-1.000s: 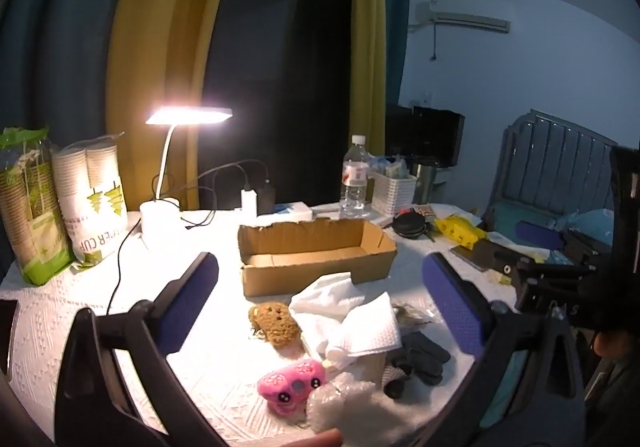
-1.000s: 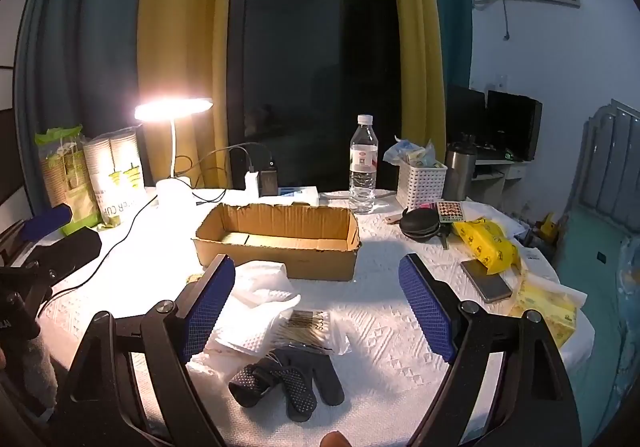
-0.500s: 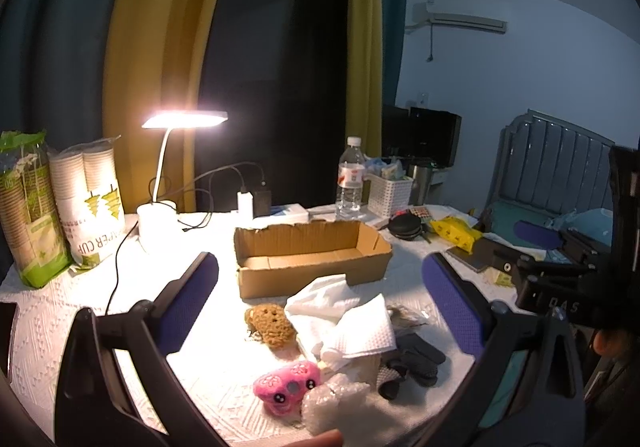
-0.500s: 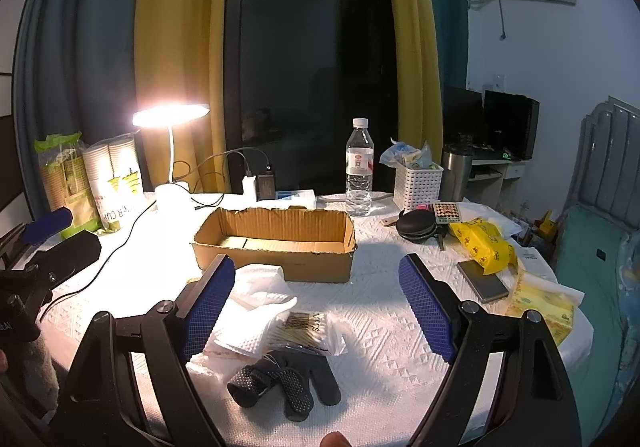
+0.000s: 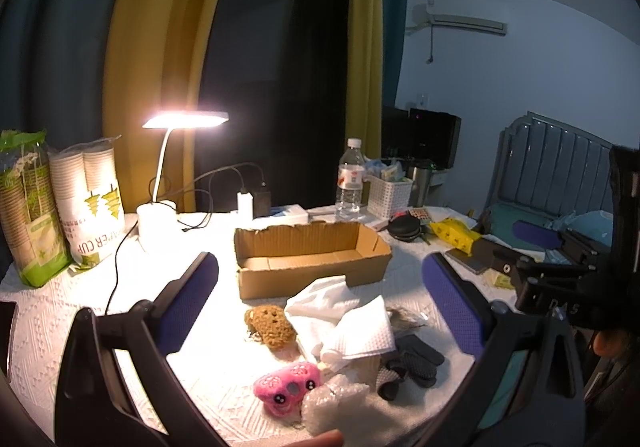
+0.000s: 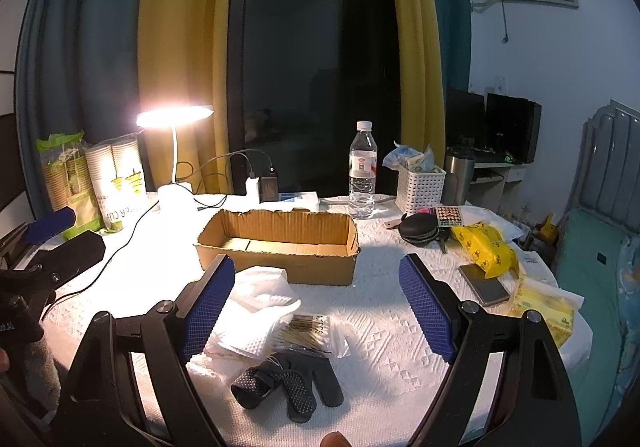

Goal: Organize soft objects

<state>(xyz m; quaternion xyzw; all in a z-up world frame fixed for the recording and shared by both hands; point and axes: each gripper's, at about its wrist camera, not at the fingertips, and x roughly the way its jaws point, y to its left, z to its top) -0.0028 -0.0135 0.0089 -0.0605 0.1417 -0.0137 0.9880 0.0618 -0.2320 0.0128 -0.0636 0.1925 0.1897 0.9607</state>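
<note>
I am observing the soft objects lying in a loose cluster on the table (image 5: 60, 327), directly ahead of and below the left gripper (image 5: 320, 283), whose blue-padded fingers are standing wide apart with nothing between them. In that cluster, the brown sponge (image 5: 271, 325) is sitting nearest the left finger, the white tissues (image 5: 340, 311) are piling up just beside it toward the right finger, and the pink plush toy (image 5: 288, 387) is lying closest to me, touching a wad of bubble wrap (image 5: 336, 403). The black dotted gloves (image 5: 412, 361) are lying against the tissues on the right-finger side. I am holding the right gripper (image 6: 316, 307) over the same table, its jaws likewise spread and empty; from it, the gloves (image 6: 292, 383) are sitting low between the fingers, a clear packet of cotton swabs (image 6: 308, 331) is resting just beyond them on the tissue edge, and the tissues (image 6: 256, 303) are running under the left finger. The open cardboard box (image 6: 280, 243) is standing beyond the cluster, ahead of both tools, and I am seeing nothing inside it. Farther out, a lit desk lamp (image 6: 174, 151) is glowing ahead to the left, a water bottle (image 6: 363, 171) is standing behind the box, and a yellow packet (image 6: 484, 247) is lying ahead to the right.
</note>
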